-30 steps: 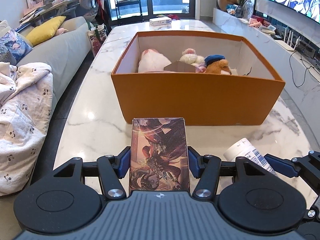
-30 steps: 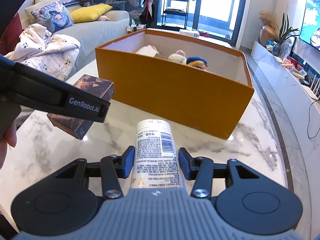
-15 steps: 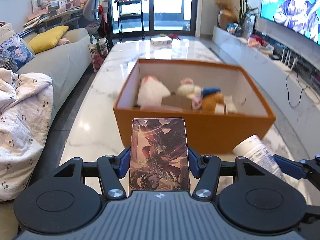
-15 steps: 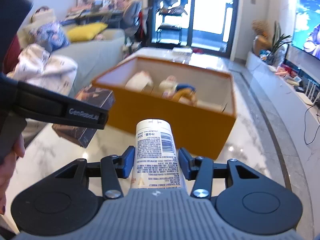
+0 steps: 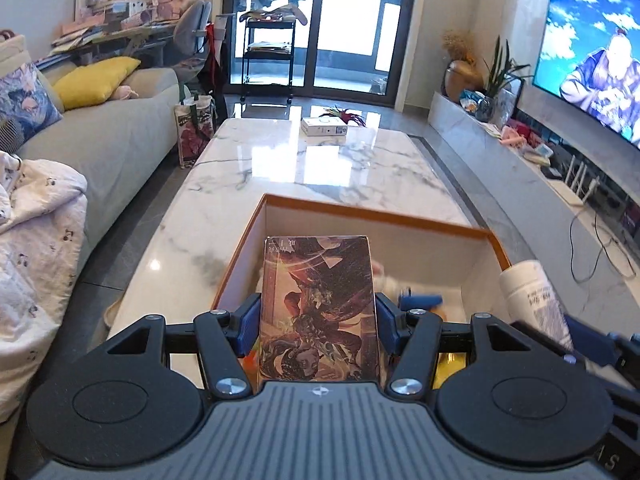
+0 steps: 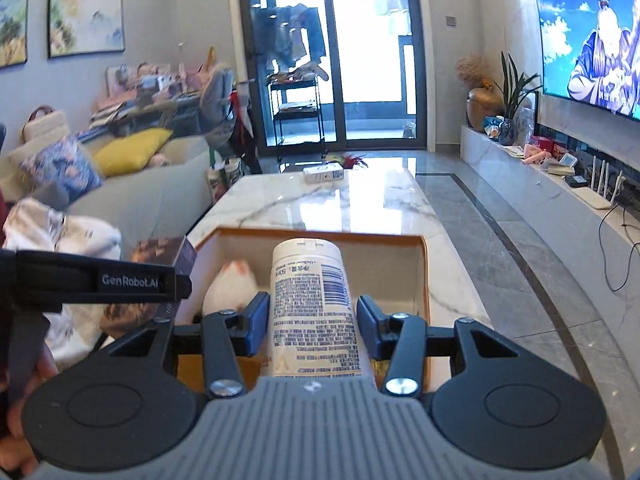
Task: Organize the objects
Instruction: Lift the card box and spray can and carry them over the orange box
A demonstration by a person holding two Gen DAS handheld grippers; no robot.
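My left gripper [image 5: 318, 322] is shut on a dark illustrated card box [image 5: 318, 304] and holds it above the open orange box [image 5: 360, 210]. My right gripper [image 6: 312, 322] is shut on a white labelled bottle [image 6: 312, 300], also held above the orange box [image 6: 320, 236]. The bottle shows at the right in the left wrist view [image 5: 534, 300]. The card box [image 6: 160, 256] and the left gripper's finger [image 6: 100, 282] show at the left in the right wrist view. A white plush toy [image 6: 232, 288] and a blue-capped toy [image 5: 420, 300] lie inside the box.
The orange box stands on a long marble table [image 5: 312, 168] with a small white box [image 5: 324, 126] at its far end. A grey sofa [image 5: 100, 148] with cushions and a blanket is on the left. A TV unit [image 5: 540, 176] is on the right.
Both grippers have risen and moved forward, from in front of the orange box to above its opening. Both still hold their objects.
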